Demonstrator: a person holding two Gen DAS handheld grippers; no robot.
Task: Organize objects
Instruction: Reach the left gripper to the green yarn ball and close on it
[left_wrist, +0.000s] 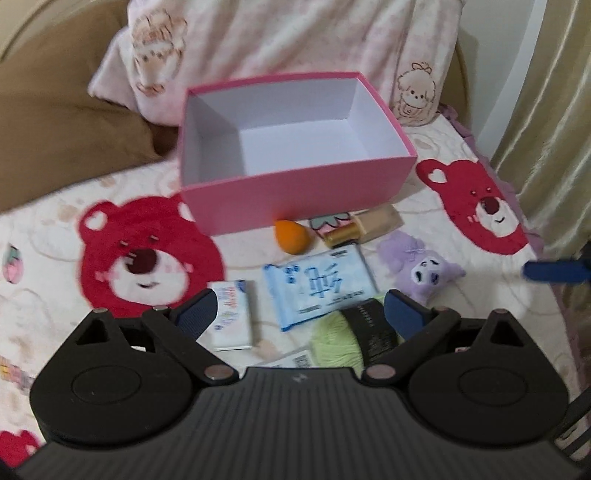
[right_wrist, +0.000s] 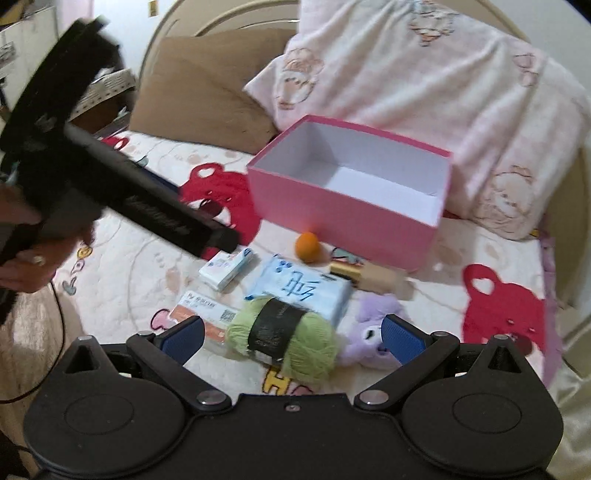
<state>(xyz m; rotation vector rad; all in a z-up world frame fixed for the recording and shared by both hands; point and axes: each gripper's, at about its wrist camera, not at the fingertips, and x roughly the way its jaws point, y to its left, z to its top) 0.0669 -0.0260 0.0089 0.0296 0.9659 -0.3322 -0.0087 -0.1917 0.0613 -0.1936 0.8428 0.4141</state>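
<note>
An open, empty pink box stands on the bed. In front of it lie an orange sponge, a beige bottle with a gold cap, a blue tissue pack, a small white pack, a green yarn ball and a purple plush. My left gripper is open above the tissue pack and yarn. My right gripper is open above the yarn. Both are empty.
The bed cover has red bear prints. A pink blanket and a brown pillow lie behind the box. A flat white and orange packet lies by the yarn. The left tool's body crosses the right view.
</note>
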